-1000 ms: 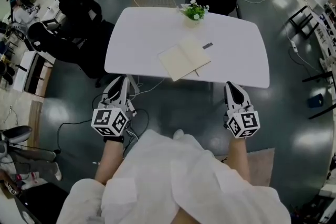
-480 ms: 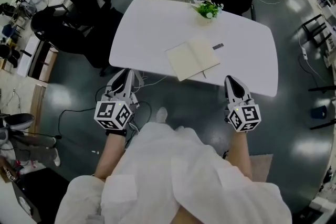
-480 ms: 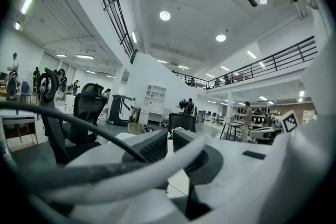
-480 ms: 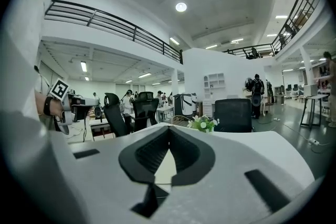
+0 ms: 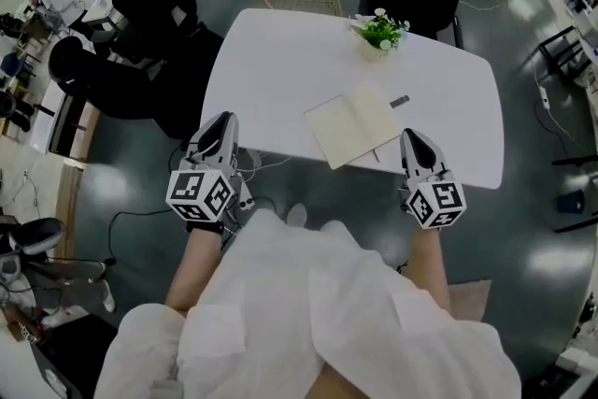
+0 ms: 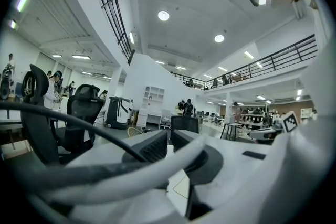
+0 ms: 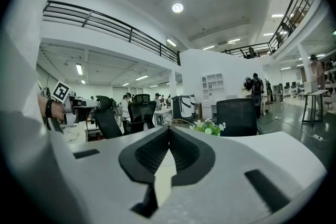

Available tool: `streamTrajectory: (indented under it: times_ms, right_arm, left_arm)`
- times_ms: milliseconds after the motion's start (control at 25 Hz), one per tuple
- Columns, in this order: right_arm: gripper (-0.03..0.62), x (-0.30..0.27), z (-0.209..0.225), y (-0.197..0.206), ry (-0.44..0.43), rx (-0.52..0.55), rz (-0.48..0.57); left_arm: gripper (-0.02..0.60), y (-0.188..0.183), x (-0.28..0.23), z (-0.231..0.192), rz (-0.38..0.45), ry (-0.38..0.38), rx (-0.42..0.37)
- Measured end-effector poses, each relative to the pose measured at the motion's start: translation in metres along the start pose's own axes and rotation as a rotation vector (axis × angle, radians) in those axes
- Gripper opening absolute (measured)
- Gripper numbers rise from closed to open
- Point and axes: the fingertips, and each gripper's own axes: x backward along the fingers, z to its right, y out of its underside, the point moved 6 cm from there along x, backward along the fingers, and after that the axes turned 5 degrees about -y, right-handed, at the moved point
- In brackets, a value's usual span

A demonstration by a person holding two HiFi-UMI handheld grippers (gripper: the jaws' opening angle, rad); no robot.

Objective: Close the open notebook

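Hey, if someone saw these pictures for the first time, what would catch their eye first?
The open notebook lying at the near edge of the white table, with a small potted plant at the far edge. Next, the left gripper and right gripper with their marker cubes, held at the table's near edge, either side of the notebook.

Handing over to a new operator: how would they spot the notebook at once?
Look at the white table in the middle of the head view. The notebook lies open at its near edge, nearer the right gripper. It is the only flat cream thing there; the plant stands at the far edge.
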Motion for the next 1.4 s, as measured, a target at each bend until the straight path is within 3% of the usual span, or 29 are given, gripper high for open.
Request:
streamTrajectory:
  times_ms: [560, 1000, 1400]
  right_arm:
    - [0.005, -0.073, -0.007, 0.036, 0.026, 0.003, -0.094]
    - [0.005, -0.107, -0.012, 0.070, -0.021, 0.000, -0.204]
    - [0.021, -0.131, -0.012, 0.107, -0.092, -0.023, -0.312]
  left_arm:
    - [0.031, 0.032, -0.074, -0.038, -0.086, 0.127, -0.010]
    - [0.031, 0.053, -0.092, -0.059, -0.147, 0.124, -0.007]
    - [0.031, 0.075, -0.105, -0.049, -0.194, 0.144, -0.004]
